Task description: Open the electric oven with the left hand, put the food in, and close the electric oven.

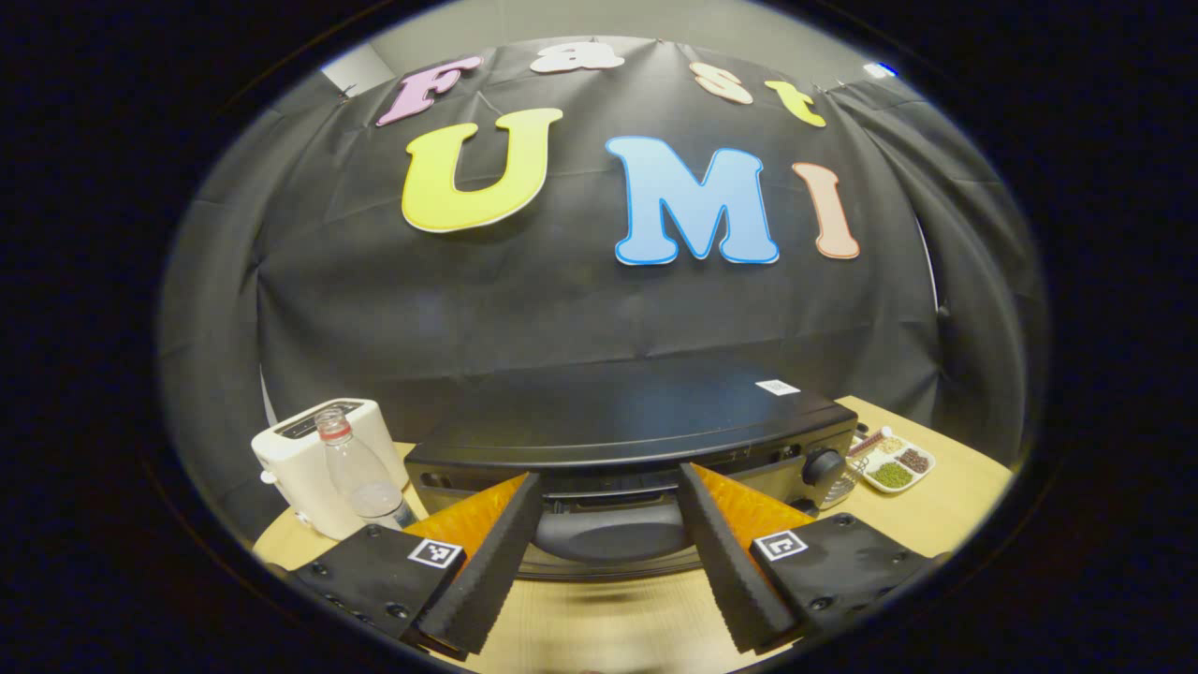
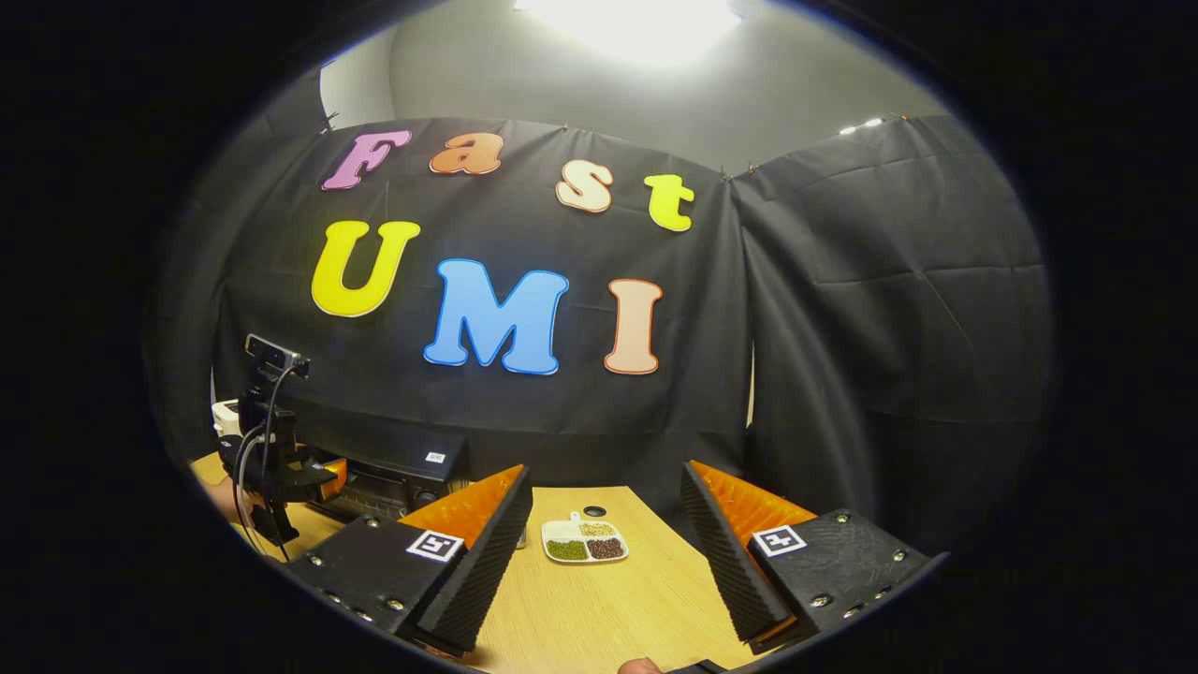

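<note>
Left gripper [image 1: 608, 552] jaws spread before the closed oven [image 1: 636, 449] on the worktop [image 1: 945, 496], right gripper [image 2: 604, 552] jaws spread, sectioned food dish [image 2: 585, 541] beside the oven, toaster [image 1: 309, 463] and bottle [image 1: 360, 473] opposite.

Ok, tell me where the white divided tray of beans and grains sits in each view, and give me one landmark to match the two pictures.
Left gripper view: the white divided tray of beans and grains lies at the right, on the wooden table beside the black electric oven.
Right gripper view: the tray lies low at centre, framed between the right gripper's open jaws.
Shared landmark: the black electric oven, left of the tray in both.
</note>
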Action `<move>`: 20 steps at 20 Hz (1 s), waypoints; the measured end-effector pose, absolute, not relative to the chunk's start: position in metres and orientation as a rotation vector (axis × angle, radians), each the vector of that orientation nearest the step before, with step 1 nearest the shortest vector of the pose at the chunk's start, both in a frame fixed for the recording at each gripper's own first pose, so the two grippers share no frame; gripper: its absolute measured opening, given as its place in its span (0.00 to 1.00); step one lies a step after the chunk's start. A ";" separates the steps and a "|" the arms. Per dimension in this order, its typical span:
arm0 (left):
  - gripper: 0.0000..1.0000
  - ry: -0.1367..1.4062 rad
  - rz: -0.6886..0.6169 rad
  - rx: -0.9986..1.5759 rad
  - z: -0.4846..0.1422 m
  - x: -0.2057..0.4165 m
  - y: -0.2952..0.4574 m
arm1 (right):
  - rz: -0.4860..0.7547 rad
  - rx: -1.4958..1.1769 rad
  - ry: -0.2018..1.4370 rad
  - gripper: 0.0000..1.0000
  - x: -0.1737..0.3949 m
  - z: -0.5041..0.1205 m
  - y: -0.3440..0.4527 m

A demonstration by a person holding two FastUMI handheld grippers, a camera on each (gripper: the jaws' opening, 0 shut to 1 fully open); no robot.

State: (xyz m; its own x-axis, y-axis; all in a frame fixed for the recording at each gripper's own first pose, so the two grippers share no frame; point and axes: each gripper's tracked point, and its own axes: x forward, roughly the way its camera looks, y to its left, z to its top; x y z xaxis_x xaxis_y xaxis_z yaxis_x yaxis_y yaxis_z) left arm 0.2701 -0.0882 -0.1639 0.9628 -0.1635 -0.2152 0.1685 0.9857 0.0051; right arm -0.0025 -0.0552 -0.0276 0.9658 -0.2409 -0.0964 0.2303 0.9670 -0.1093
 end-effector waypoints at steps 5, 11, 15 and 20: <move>1.00 0.234 -0.165 0.018 -0.170 0.248 -0.087 | -0.227 -0.084 0.106 0.96 -0.007 -0.027 -0.056; 0.98 0.262 -0.163 0.021 -0.183 0.221 -0.086 | -0.203 -0.069 0.107 0.97 -0.013 -0.029 -0.053; 0.98 0.291 -0.156 0.017 -0.194 0.205 -0.085 | -0.178 -0.066 0.107 0.97 -0.014 -0.030 -0.052; 1.00 0.324 -0.145 0.020 -0.207 0.190 -0.084 | -0.162 -0.059 0.112 0.97 -0.017 -0.033 -0.055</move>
